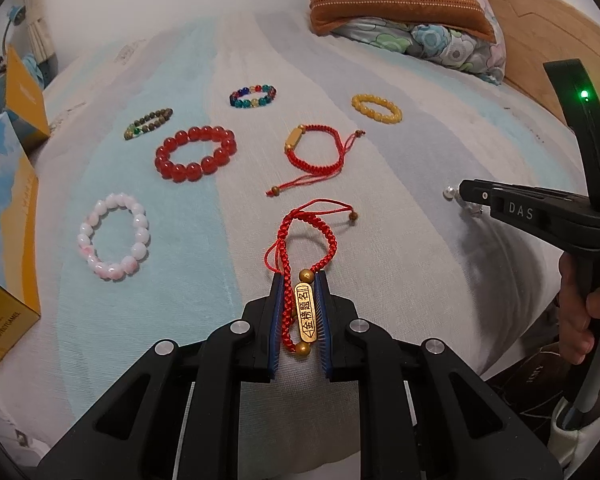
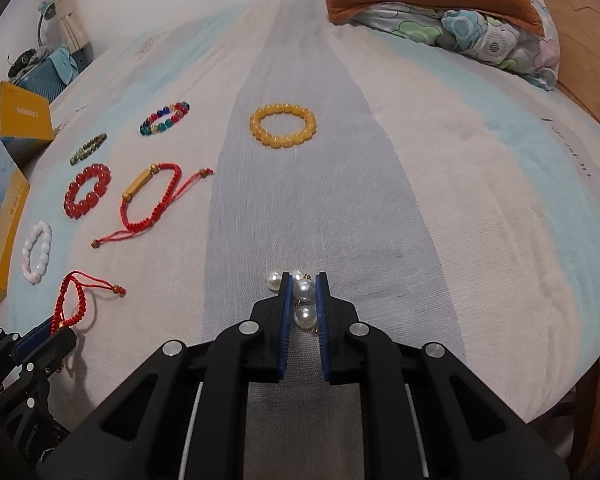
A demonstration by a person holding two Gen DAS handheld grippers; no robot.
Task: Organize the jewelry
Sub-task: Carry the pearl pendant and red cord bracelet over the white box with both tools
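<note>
My left gripper [image 1: 300,278] is shut on a red braided bracelet with a gold charm [image 1: 305,312], its loop lying forward on the bed; it also shows in the right wrist view [image 2: 74,300]. My right gripper [image 2: 303,278] is shut on pearl earrings [image 2: 304,290], with another pearl [image 2: 273,280] just left of the fingers. Laid out on the bed are a second red braided bracelet [image 1: 314,152], a yellow bead bracelet [image 1: 376,108], a multicolour bead bracelet [image 1: 253,96], a red bead bracelet [image 1: 196,154], a brown-green bead bracelet [image 1: 148,123] and a pink-white bead bracelet [image 1: 114,236].
The striped bedsheet [image 2: 380,184] covers the bed. Pillows [image 1: 400,4] lie at the far end by the wooden headboard [image 1: 548,48]. Yellow and blue boxes [image 1: 8,216] stand along the left edge. The right gripper body [image 1: 540,216] sits to my right in the left wrist view.
</note>
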